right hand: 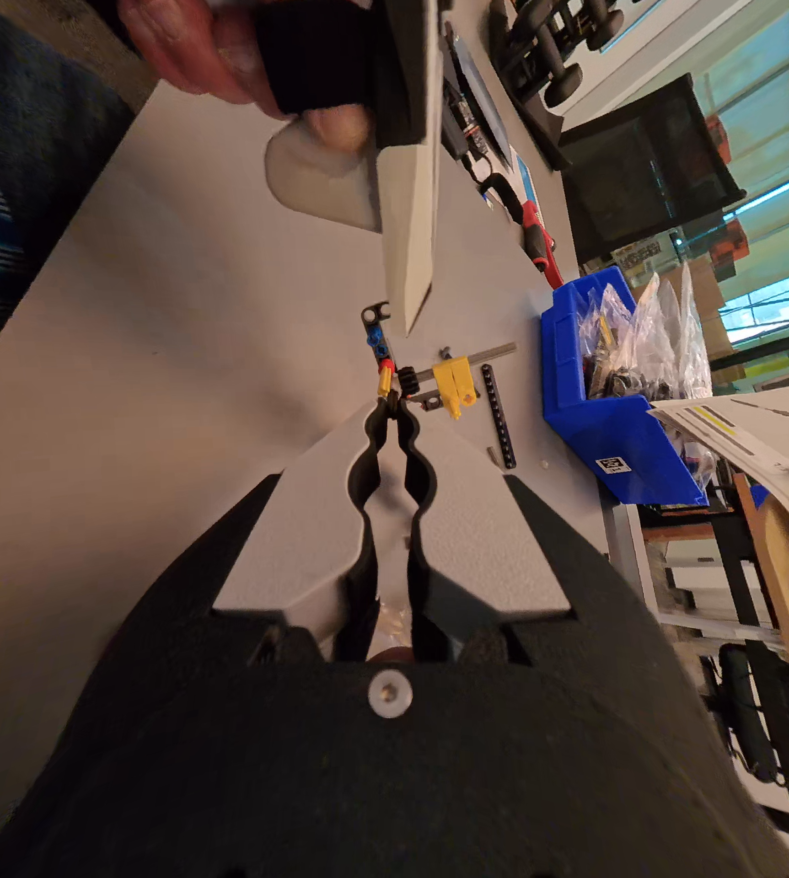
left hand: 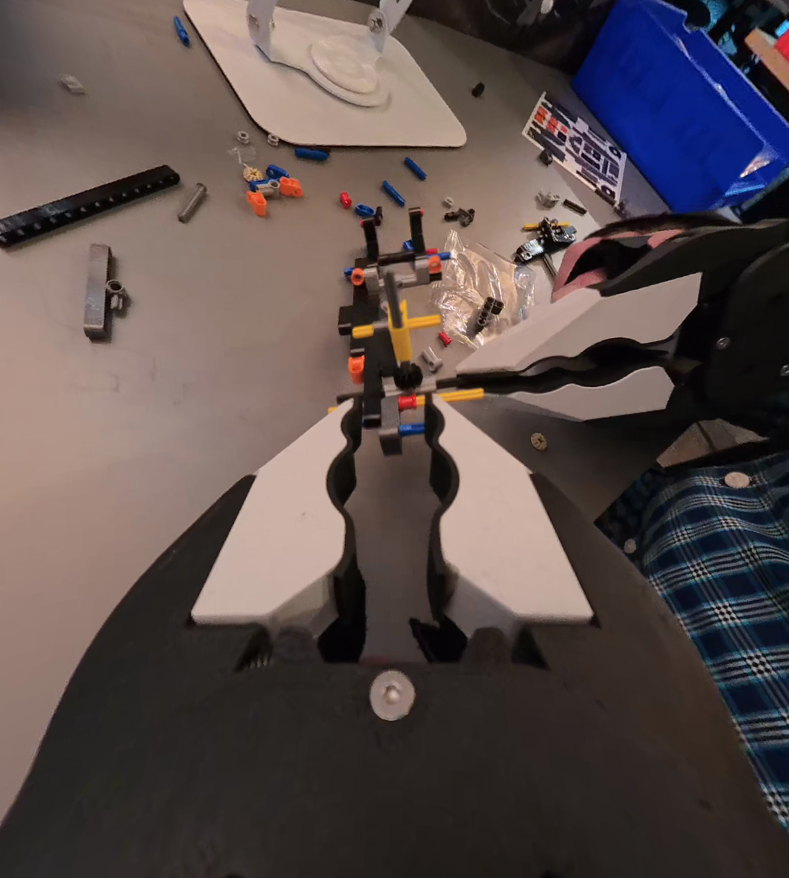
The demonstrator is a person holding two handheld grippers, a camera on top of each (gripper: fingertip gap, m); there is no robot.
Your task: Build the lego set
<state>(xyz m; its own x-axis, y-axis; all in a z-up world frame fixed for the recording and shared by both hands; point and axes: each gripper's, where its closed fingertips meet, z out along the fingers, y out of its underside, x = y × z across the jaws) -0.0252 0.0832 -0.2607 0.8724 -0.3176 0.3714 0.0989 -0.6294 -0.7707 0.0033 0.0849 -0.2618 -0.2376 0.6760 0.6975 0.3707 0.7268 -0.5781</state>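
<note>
The partly built lego assembly (left hand: 399, 332), made of black, grey and yellow beams with orange, red and blue pins, is held above the grey table (left hand: 193, 427). My left gripper (left hand: 392, 418) is shut on its near end, and the rest points away from me. My right gripper (left hand: 466, 382) comes in from the right and is shut on the end of a thin axle sticking out of the assembly's side. In the right wrist view, my right gripper (right hand: 392, 406) is closed at the assembly (right hand: 452, 380), beside a small black gear. A white finger (right hand: 411, 237) of the left gripper reaches in from above.
Loose pins and connectors (left hand: 273, 185) lie scattered on the table, with a long black beam (left hand: 83, 204), a grey beam (left hand: 97, 290), a clear plastic bag (left hand: 482, 290) and a sticker sheet (left hand: 577, 147). A white stand base (left hand: 335, 81) sits at the back, a blue bin (right hand: 611, 404) at the table's edge. A plaid sleeve (left hand: 739, 570) is at the right. Only a small space, under 4 cm, lies between the two pairs of fingers.
</note>
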